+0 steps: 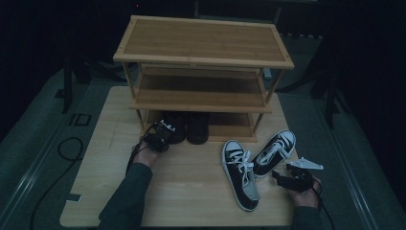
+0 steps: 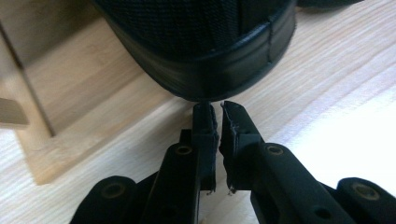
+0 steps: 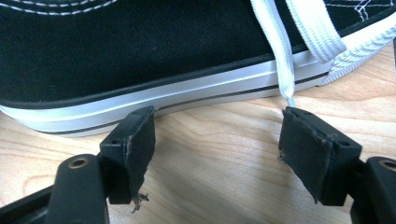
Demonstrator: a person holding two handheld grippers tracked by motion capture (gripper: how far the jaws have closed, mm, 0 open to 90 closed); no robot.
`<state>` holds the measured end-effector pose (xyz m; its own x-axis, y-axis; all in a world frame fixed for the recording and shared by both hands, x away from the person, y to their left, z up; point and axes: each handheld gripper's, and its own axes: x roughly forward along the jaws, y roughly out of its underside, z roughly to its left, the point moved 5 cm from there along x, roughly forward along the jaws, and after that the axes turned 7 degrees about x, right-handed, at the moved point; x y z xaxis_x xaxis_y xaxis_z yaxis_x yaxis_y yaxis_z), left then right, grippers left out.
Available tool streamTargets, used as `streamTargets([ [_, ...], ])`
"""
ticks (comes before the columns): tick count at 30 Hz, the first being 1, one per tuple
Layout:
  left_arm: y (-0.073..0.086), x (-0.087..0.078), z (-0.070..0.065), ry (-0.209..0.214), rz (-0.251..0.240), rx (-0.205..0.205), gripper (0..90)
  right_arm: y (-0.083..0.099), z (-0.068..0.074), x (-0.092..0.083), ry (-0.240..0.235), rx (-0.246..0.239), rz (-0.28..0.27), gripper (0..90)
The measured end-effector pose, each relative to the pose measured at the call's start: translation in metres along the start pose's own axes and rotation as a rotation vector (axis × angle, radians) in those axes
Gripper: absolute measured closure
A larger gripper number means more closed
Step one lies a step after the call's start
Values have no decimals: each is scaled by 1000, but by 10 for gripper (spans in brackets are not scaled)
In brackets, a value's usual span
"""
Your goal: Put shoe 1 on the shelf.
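the left hand-held gripper point(image 2: 218, 109), jaws barely parted, faces the black shoe's point(image 2: 205, 42) soft heel rim; the right hand-held gripper point(image 3: 219, 135) gapes beside the sneaker's point(image 3: 140, 56) firm sole.

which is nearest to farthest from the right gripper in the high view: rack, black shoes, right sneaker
From the right gripper:
1. right sneaker, just up-left of it.
2. black shoes, farther left on the rack's bottom shelf.
3. rack top, farthest back.
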<state>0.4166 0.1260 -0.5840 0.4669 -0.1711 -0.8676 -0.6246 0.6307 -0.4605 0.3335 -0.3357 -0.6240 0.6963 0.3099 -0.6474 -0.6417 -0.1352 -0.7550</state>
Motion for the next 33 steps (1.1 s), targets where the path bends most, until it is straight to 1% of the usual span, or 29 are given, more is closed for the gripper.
streamTargets([
  [1, 1, 0, -1, 4, -2, -3, 811, 0, 0, 0, 0, -1, 0, 267],
  [2, 3, 1, -1, 11, -5, -9, 764, 0, 0, 0, 0, -1, 0, 267],
  [3, 5, 2, -2, 19, -11, -13, 764, 0, 0, 0, 0, -1, 0, 267],
  [4, 7, 2, -3, 27, -15, -15, 726, 0, 0, 0, 0, -1, 0, 267],
  [5, 9, 3, -4, 34, -18, -15, 726, 0, 0, 0, 0, -1, 0, 267],
  [7, 15, 4, -6, 48, -33, -9, 695, 0, 0, 0, 0, -1, 0, 267],
  [8, 15, 4, -6, 48, -33, -9, 683, 0, 0, 0, 0, -1, 0, 267],
  [10, 19, 3, -7, 57, -53, -16, 666, 0, 0, 0, 1, 0, 0, 267],
  [12, 21, 2, -6, 60, -54, -18, 660, 0, 0, 0, 1, 0, 0, 267],
  [13, 22, 2, -6, 57, -60, -26, 643, 0, 0, 0, 1, 0, 0, 266],
  [15, 24, 2, -5, 71, -71, -42, 610, 0, 0, 0, 1, 0, 0, 266],
  [16, 25, 3, -5, 79, -86, -55, 600, 0, 0, 0, 1, 0, 1, 266],
  [17, 26, 3, -5, 83, -99, -57, 590, 0, 0, 0, 1, 1, 0, 265],
  [21, 29, 3, -6, 84, -128, -46, 564, 0, 0, 0, 2, 1, 0, 265],
  [25, 32, 3, -6, 79, -152, -50, 541, 0, 0, 0, 3, 4, 3, 266],
  [31, 37, 2, -7, 77, -167, -45, 482, -1, 1, 0, 9, 9, 14, 265],
  [33, 40, 1, -7, 77, -181, -45, 473, -1, 1, 0, 9, 9, 19, 265],
])
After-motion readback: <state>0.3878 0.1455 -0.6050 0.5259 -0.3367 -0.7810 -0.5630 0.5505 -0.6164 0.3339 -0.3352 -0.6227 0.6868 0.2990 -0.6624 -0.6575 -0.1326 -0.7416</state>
